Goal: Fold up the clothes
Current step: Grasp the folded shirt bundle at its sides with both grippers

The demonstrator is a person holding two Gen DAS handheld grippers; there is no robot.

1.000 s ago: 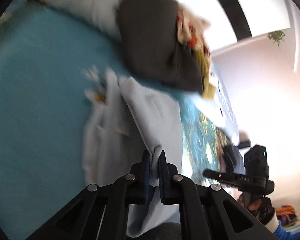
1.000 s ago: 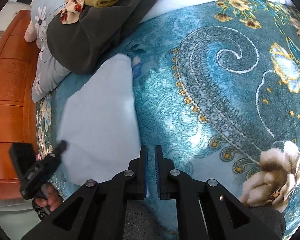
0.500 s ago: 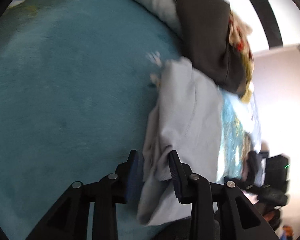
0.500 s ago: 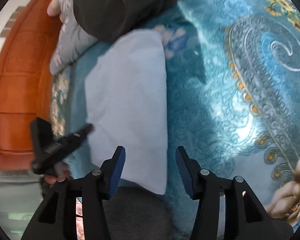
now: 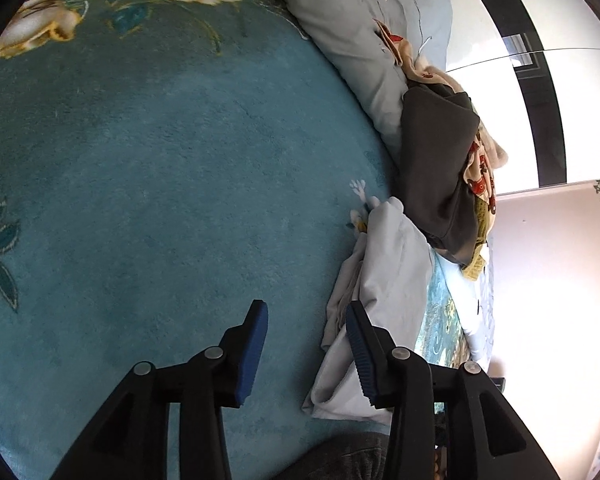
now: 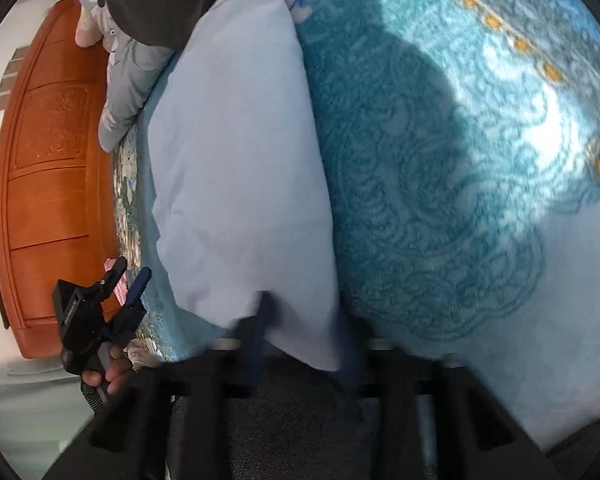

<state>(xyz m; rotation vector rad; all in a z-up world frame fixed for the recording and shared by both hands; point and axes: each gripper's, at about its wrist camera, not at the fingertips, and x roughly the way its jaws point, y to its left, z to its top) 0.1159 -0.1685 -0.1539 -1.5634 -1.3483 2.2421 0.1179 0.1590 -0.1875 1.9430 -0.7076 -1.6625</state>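
Left wrist view shows the left gripper (image 5: pixel 306 354) at the bottom centre of the frame with its blue-padded fingers (image 5: pixel 253 350) spread apart and nothing between them, over a teal plush bedspread with floral print (image 5: pixel 160 184). Just right of it lies the folded pale blue garment (image 5: pixel 384 280), its layered edges bunched beside the right-hand finger. Above that, at centre right, a dark grey garment (image 5: pixel 440 168) tops a pile of patterned clothes leaning on a grey pillow with daisy print (image 5: pixel 364 28). Right wrist view has the pale blue garment (image 6: pixel 240 168) filling the centre left, flat on the bedspread (image 6: pixel 440 200). The right gripper (image 6: pixel 304 344) is motion-blurred at the bottom, fingers spread either side of the cloth's near corner. At lower left the left gripper (image 6: pixel 122 282) sits in a hand (image 6: pixel 110 374), before an orange wooden headboard (image 6: pixel 48 168).
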